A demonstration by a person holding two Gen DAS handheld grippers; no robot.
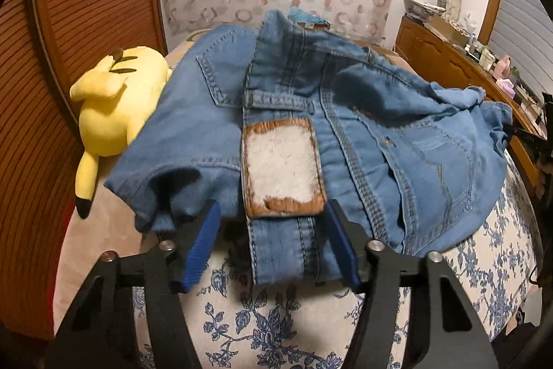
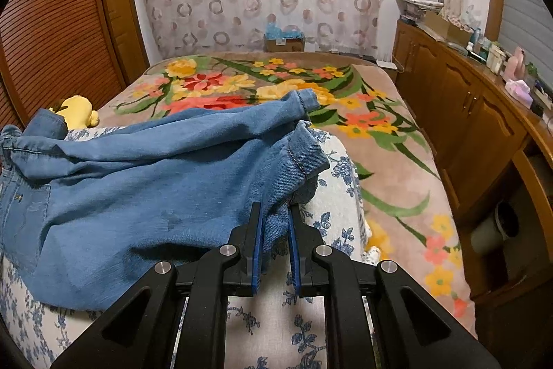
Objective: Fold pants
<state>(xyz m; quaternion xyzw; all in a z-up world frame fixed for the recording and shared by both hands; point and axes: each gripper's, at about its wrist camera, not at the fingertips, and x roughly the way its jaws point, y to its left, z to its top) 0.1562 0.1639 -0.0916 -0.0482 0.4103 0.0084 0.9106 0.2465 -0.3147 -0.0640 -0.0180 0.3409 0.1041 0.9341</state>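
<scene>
Pants (image 1: 345, 113) lie bunched on the bed (image 2: 397, 140); our left tool (image 1: 273, 223) gapes around the waistband, and our right tool (image 2: 274, 217) pinches a leg hem. We should clamp the waistband fully before lifting, keeping both ends taut

Pants (image 1: 297, 113): light blue denim jeans, rumpled, lying across a blue-floral white cover on the bed. Waistband end toward 6 o'clock in left wrist view; worn leather patch (image 1: 283, 172), brown rim, surface scuffed white, faces up on the waistband. Belt loop and back pockets visible, one at 10 o'clock, one at 3 o'clock. In right wrist view, legs (image 2: 166, 182) run from 9 o'clock toward centre; two hemmed cuffs (image 2: 304, 151), one above the other, slightly apart.
</scene>
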